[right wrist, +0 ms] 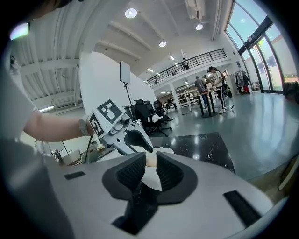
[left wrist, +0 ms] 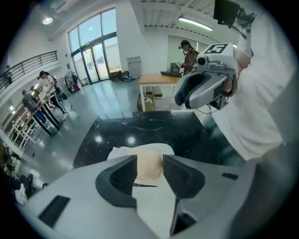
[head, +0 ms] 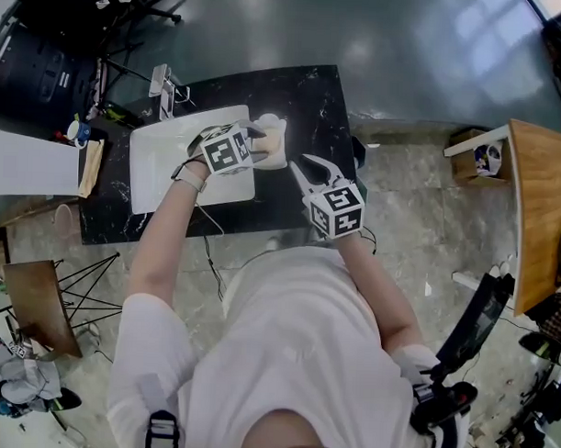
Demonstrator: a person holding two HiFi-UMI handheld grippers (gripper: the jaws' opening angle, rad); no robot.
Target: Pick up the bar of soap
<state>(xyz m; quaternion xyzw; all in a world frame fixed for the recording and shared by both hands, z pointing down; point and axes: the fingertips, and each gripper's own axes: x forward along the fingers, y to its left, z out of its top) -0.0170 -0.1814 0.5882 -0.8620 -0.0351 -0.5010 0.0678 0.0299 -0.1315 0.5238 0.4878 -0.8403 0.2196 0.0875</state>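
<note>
Grasp approach, I judge: the left gripper's [left wrist: 149,159] 2 jaws stand spread astride the cream rectangular bar of soap [head: 272,143], seemingly at the white flat tray's [head: 158,173] 3 o'clock edge; next they must squeeze shut and lift, the right gripper's [right wrist: 151,162] jaws pressed together, empty.

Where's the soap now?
Head view: the bar of soap lies at the right edge of the white tray on the black table, before the open left gripper.

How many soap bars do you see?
1. The bar of soap lies on the black table by the white tray, ahead of the left gripper. A gripper could hide another.
</note>
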